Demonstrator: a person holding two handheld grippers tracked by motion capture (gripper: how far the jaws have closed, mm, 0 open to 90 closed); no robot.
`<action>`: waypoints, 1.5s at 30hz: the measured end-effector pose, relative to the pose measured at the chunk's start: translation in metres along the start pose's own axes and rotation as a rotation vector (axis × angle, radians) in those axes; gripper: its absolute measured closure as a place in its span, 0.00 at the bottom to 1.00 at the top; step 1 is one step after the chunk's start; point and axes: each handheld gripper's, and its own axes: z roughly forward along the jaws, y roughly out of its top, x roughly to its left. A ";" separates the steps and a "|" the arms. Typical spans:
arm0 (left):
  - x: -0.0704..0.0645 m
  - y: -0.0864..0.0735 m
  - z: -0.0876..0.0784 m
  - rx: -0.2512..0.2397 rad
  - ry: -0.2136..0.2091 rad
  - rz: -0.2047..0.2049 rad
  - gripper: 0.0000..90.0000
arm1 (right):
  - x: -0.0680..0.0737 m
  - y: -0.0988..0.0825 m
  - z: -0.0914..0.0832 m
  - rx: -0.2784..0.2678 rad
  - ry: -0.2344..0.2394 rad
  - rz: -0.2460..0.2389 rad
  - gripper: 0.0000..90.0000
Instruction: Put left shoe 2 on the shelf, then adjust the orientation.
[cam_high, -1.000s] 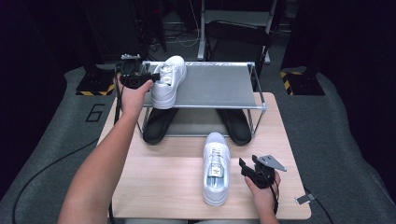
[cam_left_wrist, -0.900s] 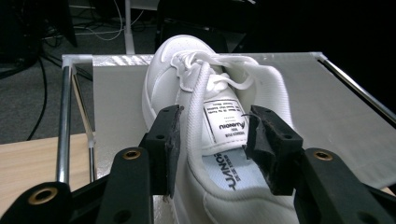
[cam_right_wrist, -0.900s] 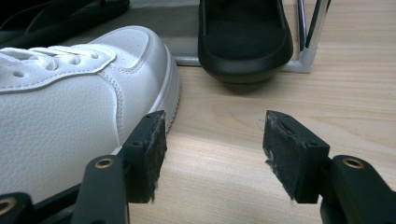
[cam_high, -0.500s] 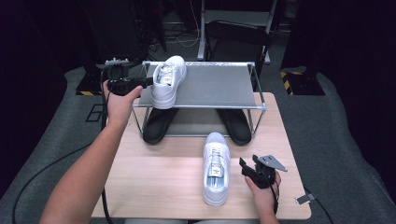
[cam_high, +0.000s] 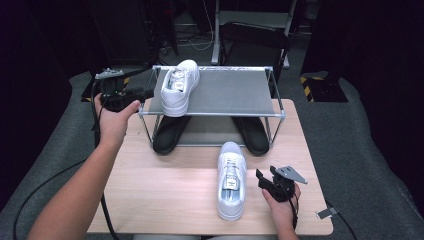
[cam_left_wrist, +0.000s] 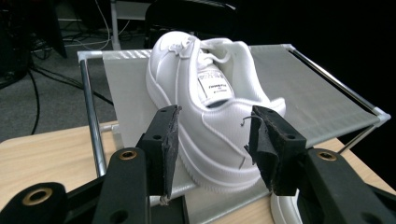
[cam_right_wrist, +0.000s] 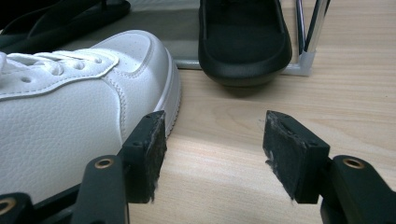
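We are working with a pair of white leather low-top sneakers: one white sneaker (cam_high: 178, 86) is sitting on the grey mesh top of the metal-framed shoe rack (cam_high: 235, 90), at its left end with the heel overhanging the front rail, and the other white sneaker (cam_high: 231, 179) is lying on the light wooden table (cam_high: 165, 200) in front of the rack, toe pointing away from us. Two black shoes (cam_high: 170, 134) are resting under the shelf.

Our left gripper (cam_high: 142, 93) is hanging just left of the shelved sneaker; its jaws have just been opening, are standing wide, and are gripping nothing. Our right gripper (cam_high: 260, 178) is resting just beside the table sneaker with its jaws likewise spread and empty.

We are judging the sneaker as light, with a firm rubber sole and a softer, smooth upper that could dent or slip under the pads. The stiffened heel counter, or the sides near the collar, looks like the surest place to pinch.
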 end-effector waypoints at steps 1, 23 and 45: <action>0.000 -0.003 -0.002 0.000 -0.006 -0.006 0.58 | 0.001 0.000 0.000 0.004 -0.003 -0.006 0.44; -0.005 -0.075 -0.017 0.045 -0.049 0.015 0.61 | 0.024 0.022 -0.042 -0.015 0.135 -0.057 0.55; -0.016 -0.104 -0.020 0.023 -0.063 0.036 0.61 | 0.071 0.023 -0.035 0.037 0.223 -0.130 0.53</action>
